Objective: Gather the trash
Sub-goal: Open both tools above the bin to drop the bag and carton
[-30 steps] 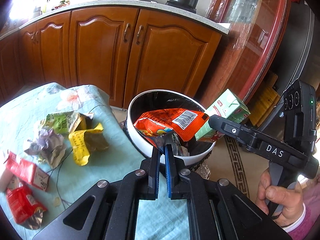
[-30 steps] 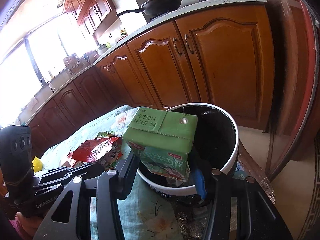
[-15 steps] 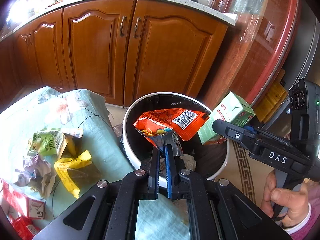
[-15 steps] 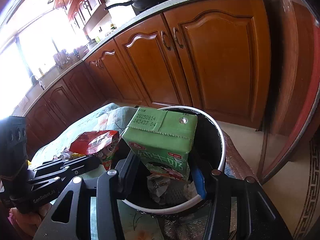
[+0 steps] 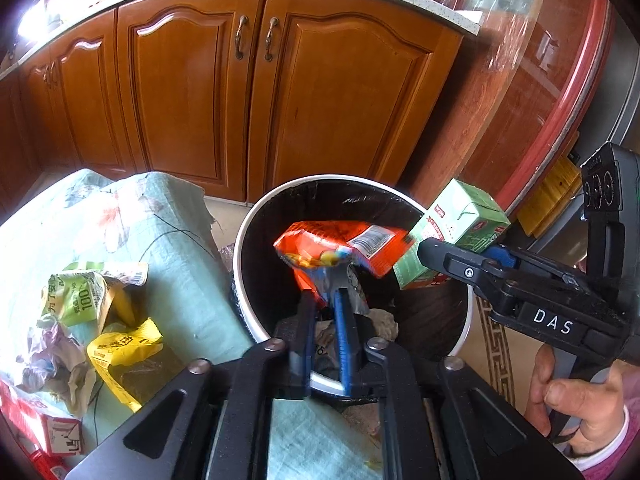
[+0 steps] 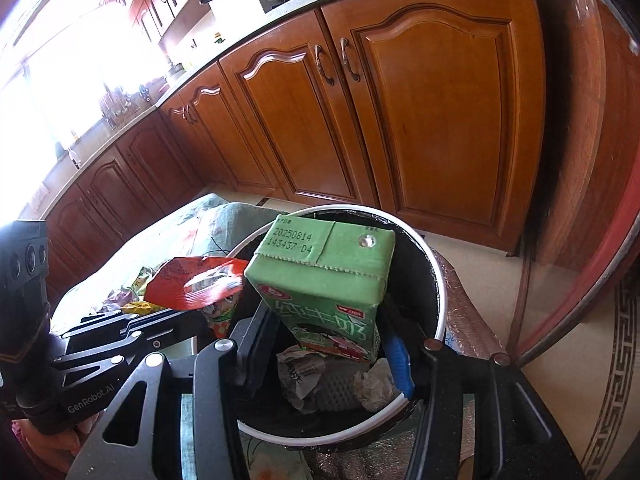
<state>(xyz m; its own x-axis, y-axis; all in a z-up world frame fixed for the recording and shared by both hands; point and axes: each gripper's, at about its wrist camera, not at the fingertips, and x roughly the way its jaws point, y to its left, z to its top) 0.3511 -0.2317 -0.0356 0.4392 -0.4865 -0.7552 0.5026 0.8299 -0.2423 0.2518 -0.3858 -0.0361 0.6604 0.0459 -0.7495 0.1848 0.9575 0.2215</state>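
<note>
A white-rimmed bin (image 5: 248,240) with a black liner stands past the table edge; it also shows in the right wrist view (image 6: 438,280). My left gripper (image 5: 324,300) is over the bin, its jaws a little apart around the tail of an orange snack wrapper (image 5: 344,244), which also shows in the right wrist view (image 6: 196,284). My right gripper (image 6: 332,332) is shut on a green milk carton (image 6: 328,276) and holds it over the bin; the carton also shows in the left wrist view (image 5: 456,232). Crumpled trash (image 6: 320,376) lies inside the bin.
On the pale green tablecloth (image 5: 168,240) lie a green pouch (image 5: 80,296), a yellow wrapper (image 5: 120,352), crumpled paper (image 5: 52,360) and a red-and-white carton (image 5: 36,420). Wooden cabinets (image 5: 240,100) stand behind the bin. A glass door with a red frame (image 5: 560,100) is at the right.
Both grippers moved forward over the bin with their items. The left jaws have parted slightly, with motion blur, and the wrapper sits lower in the bin mouth.
</note>
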